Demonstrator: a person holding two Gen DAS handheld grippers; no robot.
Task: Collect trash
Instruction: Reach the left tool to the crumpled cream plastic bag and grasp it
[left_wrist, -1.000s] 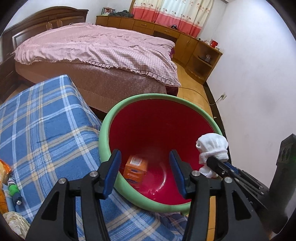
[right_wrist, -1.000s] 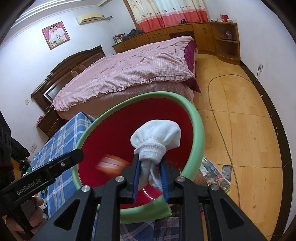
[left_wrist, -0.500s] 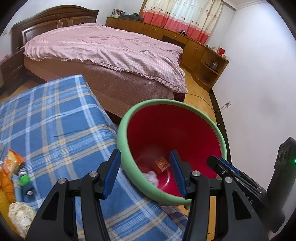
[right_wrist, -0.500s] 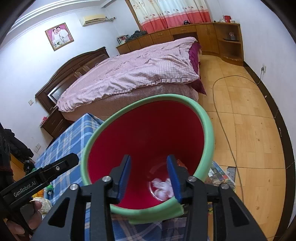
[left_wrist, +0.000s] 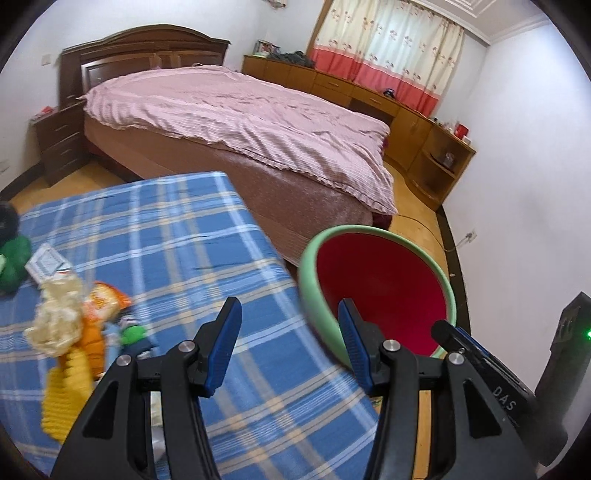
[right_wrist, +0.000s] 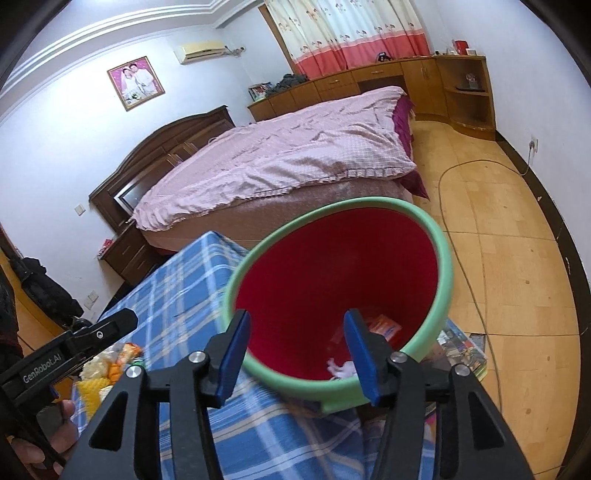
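A red bin with a green rim stands beside the blue plaid cloth. In its bottom lie a white cloth wad and an orange box. My right gripper hovers over the bin's near rim; its jaws are opening with nothing between them. My left gripper is open and empty above the cloth, with the bin to its right. Left of it on the cloth lies a trash pile: an orange packet, a crumpled pale wrapper and a yellow piece.
A bed with a pink cover stands behind the cloth, and wooden cabinets line the far wall. A cable runs over the wooden floor. Magazines lie beside the bin. Green balls and a white card sit at the cloth's left.
The right gripper let go of the white wad, which dropped into the bin, and its jaws spread. The left gripper swung left from the bin toward the trash pile.
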